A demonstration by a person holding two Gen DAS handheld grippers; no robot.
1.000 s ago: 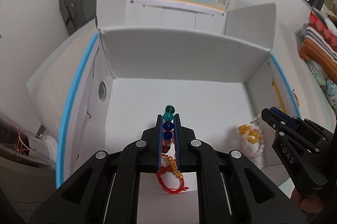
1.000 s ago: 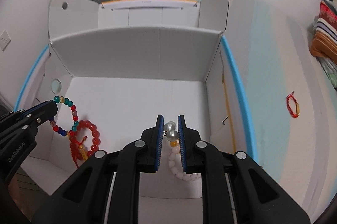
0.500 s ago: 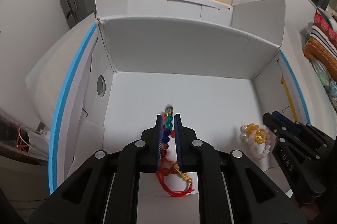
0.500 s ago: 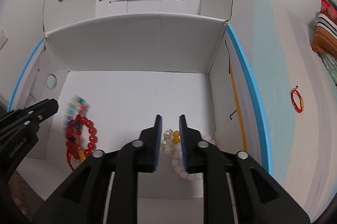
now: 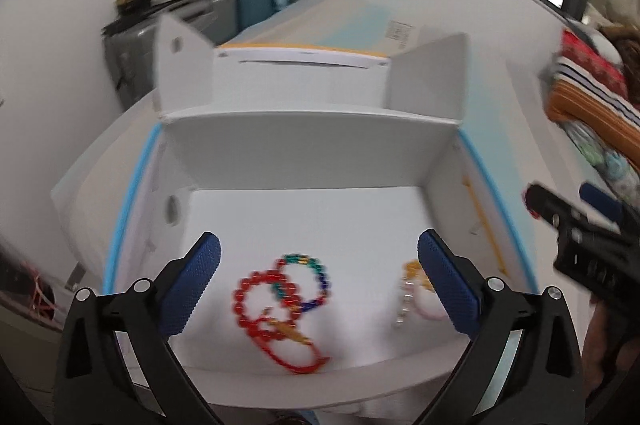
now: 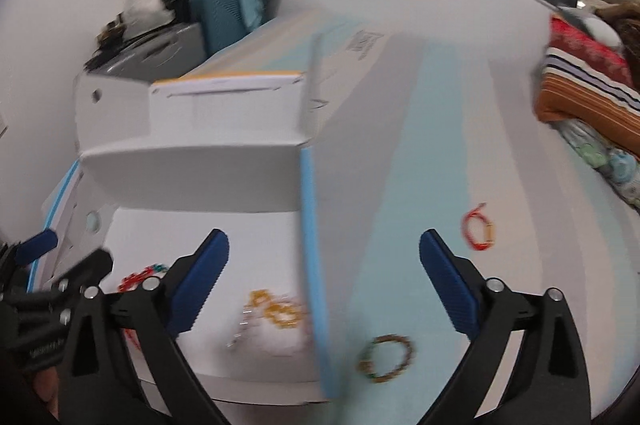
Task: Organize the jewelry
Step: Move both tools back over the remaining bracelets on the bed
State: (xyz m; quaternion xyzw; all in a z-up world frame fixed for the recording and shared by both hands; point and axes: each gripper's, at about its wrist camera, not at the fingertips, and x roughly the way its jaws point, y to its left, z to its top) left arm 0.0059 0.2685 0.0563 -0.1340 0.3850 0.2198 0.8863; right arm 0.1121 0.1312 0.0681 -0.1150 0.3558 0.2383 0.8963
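A white cardboard box [image 5: 312, 141] stands open on the bed. On its floor lie a red bead bracelet [image 5: 256, 295], a multicoloured bead bracelet [image 5: 316, 271] and a red cord bracelet [image 5: 294, 355], tangled together. A white and yellow bead bracelet [image 5: 414, 299] lies at the box's right; it also shows in the right wrist view [image 6: 276, 311]. My left gripper [image 5: 318, 285] is open and empty above the box. My right gripper [image 6: 324, 287] is open and empty over the box's right wall [image 6: 314, 265]. Outside the box lie a brown bead bracelet [image 6: 386, 353] and a red cord bracelet [image 6: 478, 231].
The bed sheet [image 6: 440, 145] is white with pale blue stripes. Folded striped blankets [image 6: 588, 93] lie at the far right. Suitcases [image 5: 224, 1] stand against the wall behind the box. Both views are blurred by motion.
Both grippers opened and let their bracelets fall onto the box floor. Both pulled back and up; the right one swung right, over the box's right wall.
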